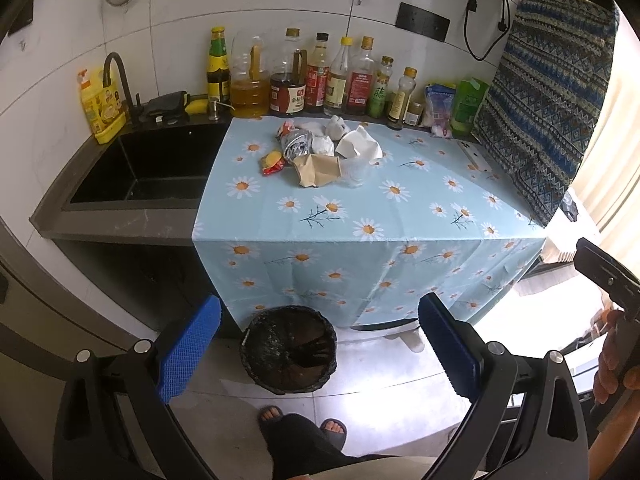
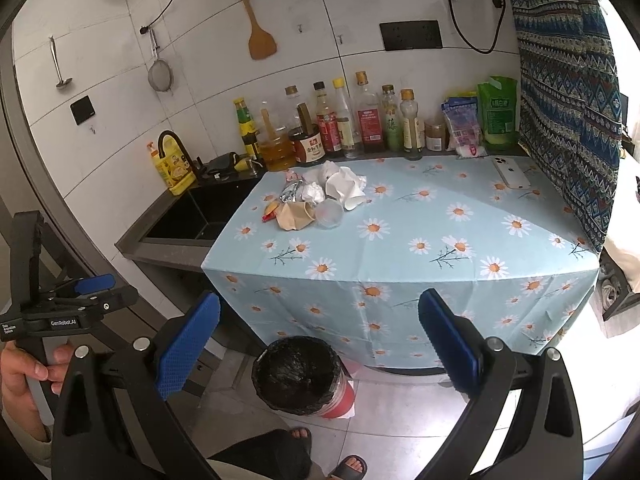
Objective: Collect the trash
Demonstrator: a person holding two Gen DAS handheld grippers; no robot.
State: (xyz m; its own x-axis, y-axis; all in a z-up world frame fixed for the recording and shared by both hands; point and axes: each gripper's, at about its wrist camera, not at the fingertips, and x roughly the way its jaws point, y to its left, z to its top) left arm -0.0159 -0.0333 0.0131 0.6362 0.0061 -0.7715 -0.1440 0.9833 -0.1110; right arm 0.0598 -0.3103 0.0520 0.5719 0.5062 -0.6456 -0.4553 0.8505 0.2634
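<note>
A pile of trash (image 1: pixel 320 152) lies at the back of the daisy tablecloth (image 1: pixel 360 216): crumpled white tissues (image 1: pixel 358 143), a foil wrapper (image 1: pixel 296 143), a brown paper cup (image 1: pixel 318 170), a clear plastic cup (image 1: pixel 356 172) and a red-yellow wrapper (image 1: pixel 272 162). The pile also shows in the right wrist view (image 2: pixel 320 196). A bin with a black liner (image 1: pixel 289 348) stands on the floor below the table edge; it also shows in the right wrist view (image 2: pixel 298 374). My left gripper (image 1: pixel 320 348) is open and empty above the bin. My right gripper (image 2: pixel 320 344) is open and empty, held back from the table.
Sauce and oil bottles (image 1: pixel 320 76) line the back wall. A black sink (image 1: pixel 152 164) with a tap is left of the cloth. A white phone (image 2: pixel 510 172) lies at the cloth's right rear. A patterned curtain (image 1: pixel 548 100) hangs at the right. The person's feet (image 1: pixel 300 420) are below.
</note>
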